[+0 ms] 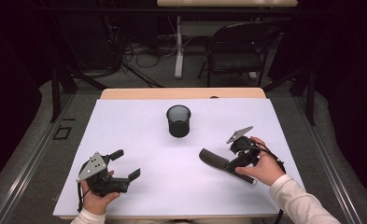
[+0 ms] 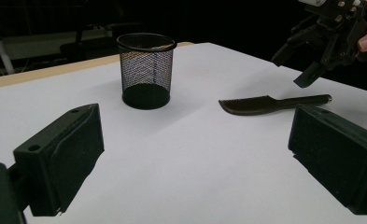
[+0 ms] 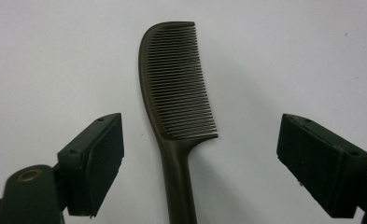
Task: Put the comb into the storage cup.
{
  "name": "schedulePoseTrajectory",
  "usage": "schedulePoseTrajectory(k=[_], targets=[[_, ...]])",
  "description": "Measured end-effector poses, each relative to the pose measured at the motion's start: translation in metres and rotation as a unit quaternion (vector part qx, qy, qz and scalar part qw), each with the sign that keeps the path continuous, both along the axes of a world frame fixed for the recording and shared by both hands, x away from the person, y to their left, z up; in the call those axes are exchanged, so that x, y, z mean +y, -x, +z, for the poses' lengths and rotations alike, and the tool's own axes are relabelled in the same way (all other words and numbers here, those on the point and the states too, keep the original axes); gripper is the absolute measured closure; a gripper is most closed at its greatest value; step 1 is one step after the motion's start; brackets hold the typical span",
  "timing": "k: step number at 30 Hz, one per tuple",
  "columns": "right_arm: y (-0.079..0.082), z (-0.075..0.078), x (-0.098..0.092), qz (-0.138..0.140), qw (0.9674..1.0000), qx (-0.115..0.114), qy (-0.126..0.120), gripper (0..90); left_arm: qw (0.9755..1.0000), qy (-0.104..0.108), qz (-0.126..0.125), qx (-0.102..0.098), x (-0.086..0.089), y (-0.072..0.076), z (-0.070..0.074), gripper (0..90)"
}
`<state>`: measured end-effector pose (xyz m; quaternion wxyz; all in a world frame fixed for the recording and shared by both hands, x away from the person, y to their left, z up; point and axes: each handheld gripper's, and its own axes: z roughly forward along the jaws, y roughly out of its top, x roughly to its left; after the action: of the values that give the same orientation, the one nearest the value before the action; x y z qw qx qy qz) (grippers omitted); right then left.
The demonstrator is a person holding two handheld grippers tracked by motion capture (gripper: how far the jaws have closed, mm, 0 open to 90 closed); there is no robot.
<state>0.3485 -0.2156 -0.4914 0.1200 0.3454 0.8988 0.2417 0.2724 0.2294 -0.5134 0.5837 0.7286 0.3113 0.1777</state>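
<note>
A dark brown comb [image 1: 217, 160] lies flat on the white table cover [image 1: 139, 126], right of centre; its toothed head points left and its handle runs under the person's right hand. My right gripper [image 1: 236, 160] hovers just above the handle, open and apart from it. In the right gripper view the comb [image 3: 179, 88] lies between the spread jaws of the right gripper [image 3: 207, 161]. My left gripper [image 1: 126, 164] rests open at the front left and holds nothing. In the left gripper view the left gripper [image 2: 197, 158] faces the comb [image 2: 260, 103] and the right gripper [image 2: 295, 65].
A black mesh cup [image 1: 179, 120] stands upright at the table's middle back, seen also as the mesh cup [image 2: 146, 70] in the left gripper view. Behind the table are a folding chair [image 1: 239, 46], cables and a desk leg [image 1: 179, 46].
</note>
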Motion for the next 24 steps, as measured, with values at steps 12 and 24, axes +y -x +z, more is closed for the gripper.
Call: schedulePoseTrajectory(k=[12, 24], targets=[[0.0027, -0.0033, 0.0052, 0.034, 0.9986, 0.019, 0.037, 14.7, 1.0000, 0.000, -0.001, 0.000, -0.0002, 0.0000, -0.0001, 3.3], [0.0024, -0.0075, 0.0069, 0.047, 0.9972, 0.019, 0.055, 18.2, 1.0000, 0.000, -0.001, 0.001, -0.0003, 0.0000, -0.0002, 3.3]])
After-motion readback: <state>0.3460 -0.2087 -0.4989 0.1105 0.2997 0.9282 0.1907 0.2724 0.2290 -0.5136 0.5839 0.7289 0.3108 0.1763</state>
